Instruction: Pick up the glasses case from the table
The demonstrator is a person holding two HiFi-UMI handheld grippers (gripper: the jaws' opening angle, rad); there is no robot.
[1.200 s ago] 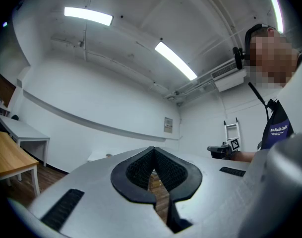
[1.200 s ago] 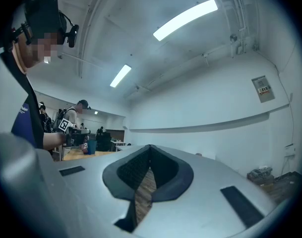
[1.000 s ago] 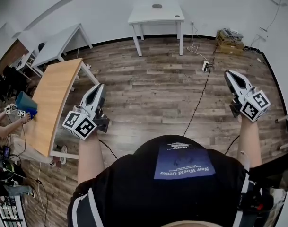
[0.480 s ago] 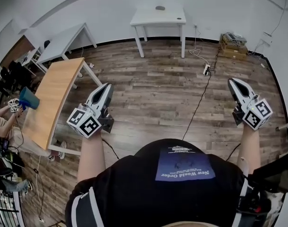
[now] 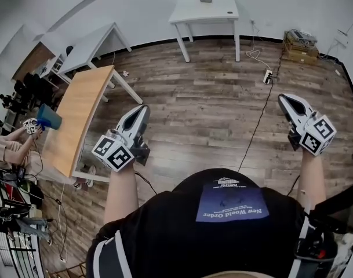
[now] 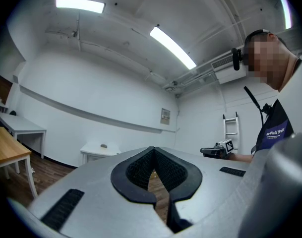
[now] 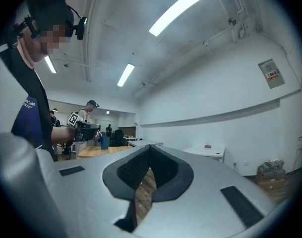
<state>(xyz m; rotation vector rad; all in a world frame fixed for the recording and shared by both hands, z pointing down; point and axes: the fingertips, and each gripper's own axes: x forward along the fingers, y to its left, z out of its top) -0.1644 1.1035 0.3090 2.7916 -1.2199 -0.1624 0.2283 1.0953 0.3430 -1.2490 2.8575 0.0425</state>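
Note:
No glasses case can be made out for certain. A small dark oval thing [image 5: 206, 0] lies on the far white table [image 5: 222, 13], too small to identify; it also shows as a speck [image 6: 104, 145] in the left gripper view and a speck [image 7: 208, 146] in the right gripper view. My left gripper [image 5: 142, 110] hangs over the wooden floor, its jaws shut and empty [image 6: 153, 148]. My right gripper [image 5: 283, 99] is held out at the right, also shut and empty [image 7: 150, 147]. Both point level toward the far wall, well short of the white table.
A wood-topped table [image 5: 83, 117] stands at the left, with another white table [image 5: 95, 42] behind it. A person's hand at the far left holds a blue gripper [image 5: 47, 116]. A power strip [image 5: 268, 77] with a cable lies on the floor, and a box [image 5: 301, 39] sits by the wall.
The head view has swung, so the tables slid right. My left gripper moved right in the view and my right gripper sank a little. Both stayed shut.

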